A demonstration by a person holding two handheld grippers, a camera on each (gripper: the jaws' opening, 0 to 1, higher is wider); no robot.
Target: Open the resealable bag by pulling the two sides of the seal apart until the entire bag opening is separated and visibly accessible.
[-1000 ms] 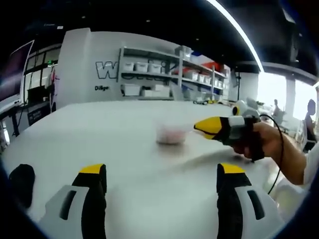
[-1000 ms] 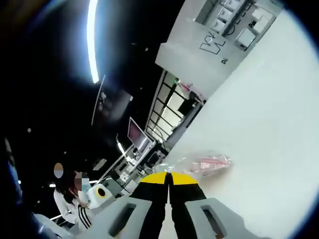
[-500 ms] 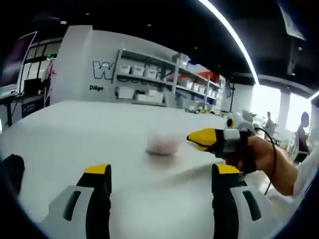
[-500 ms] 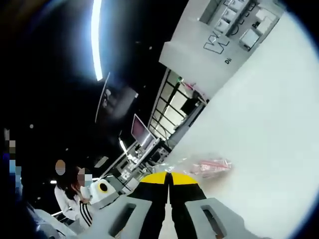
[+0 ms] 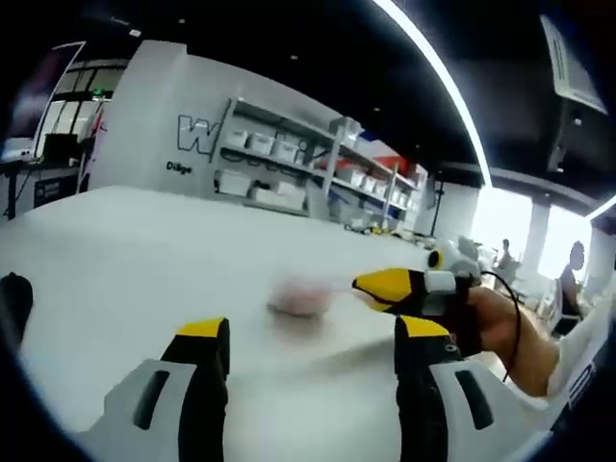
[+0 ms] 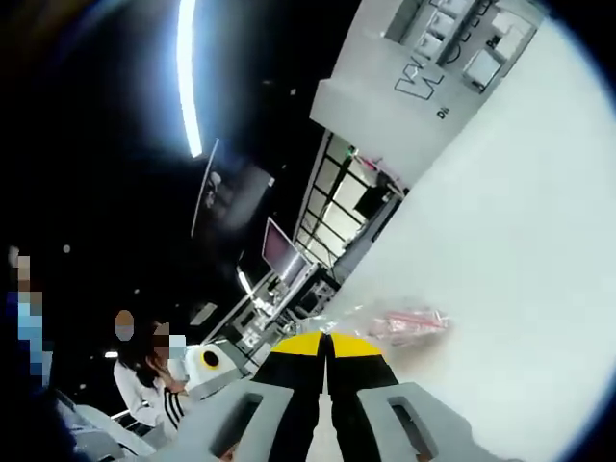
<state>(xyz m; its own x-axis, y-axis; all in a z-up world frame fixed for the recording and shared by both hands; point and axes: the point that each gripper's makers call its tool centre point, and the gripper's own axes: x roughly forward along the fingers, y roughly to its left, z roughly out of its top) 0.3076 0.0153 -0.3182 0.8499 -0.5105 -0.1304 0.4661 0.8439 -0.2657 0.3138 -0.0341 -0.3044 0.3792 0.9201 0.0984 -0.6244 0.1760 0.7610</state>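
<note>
**A:** Quick one, where's your resealable bag [image 6: 399,322] sitting right now?

**B:** In your right gripper view it lies on the white counter [image 6: 510,250], just past the yellow tips of your right tongs [image 6: 327,345]. It's clear plastic with something pink inside. In your left gripper view it's only a blurry pinkish blob [image 5: 300,298] out on the counter [image 5: 135,250], ahead of the left tongs [image 5: 313,332] and beside the tip of the right tongs [image 5: 371,283] coming in from the right.

**A:** And the tongs themselves?

**B:** Your left tongs are spread wide, with nothing between the jaws, and the bag sits well beyond them. Your right tongs are pressed together, tips touching. Whether they pinch an edge of the bag, can't tell; the plastic runs right up to the tips and it's too crinkly and see-through there.

**A:** Is your hand visible?

**B:** Yep, your right hand [image 5: 491,322] wraps the handle in the left gripper view. Behind the counter there's a white wall with shelving [image 5: 289,164] full of white bins.
</note>
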